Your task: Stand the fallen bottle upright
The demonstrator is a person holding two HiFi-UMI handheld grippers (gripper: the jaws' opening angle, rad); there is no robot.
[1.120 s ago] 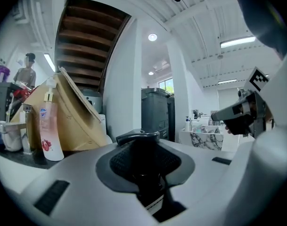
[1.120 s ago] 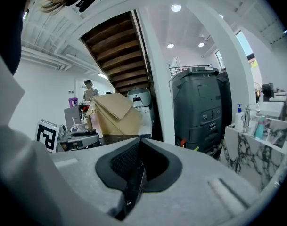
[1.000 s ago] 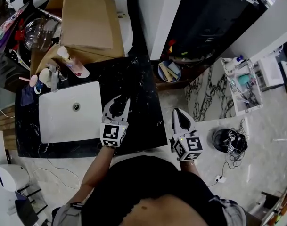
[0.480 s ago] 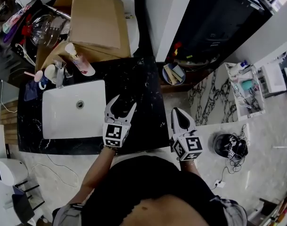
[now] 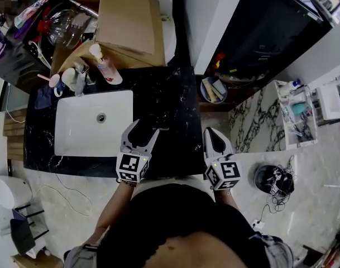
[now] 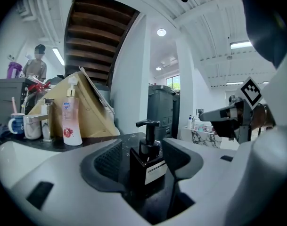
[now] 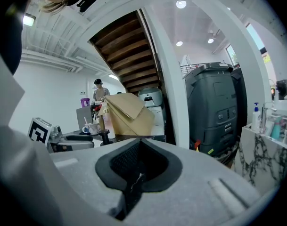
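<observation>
A black pump bottle stands upright on the black marble counter, right of the sink. My left gripper is open around it. In the left gripper view a gap shows between each pad and the bottle's sides, so nothing presses on it. From the head view the bottle is a dark shape between the jaws, hard to tell from the counter. My right gripper is shut and empty, its pads meeting, and it hovers off the counter's right edge above the floor.
A white sink fills the counter's left part. Behind it stand a pink soap bottle, a mug and a faucet, with a cardboard box at the back. A dark cabinet is at the right.
The left gripper's jaws have opened and let go of the now upright bottle, and the gripper has drawn back a little toward the person. The right gripper has stayed shut.
</observation>
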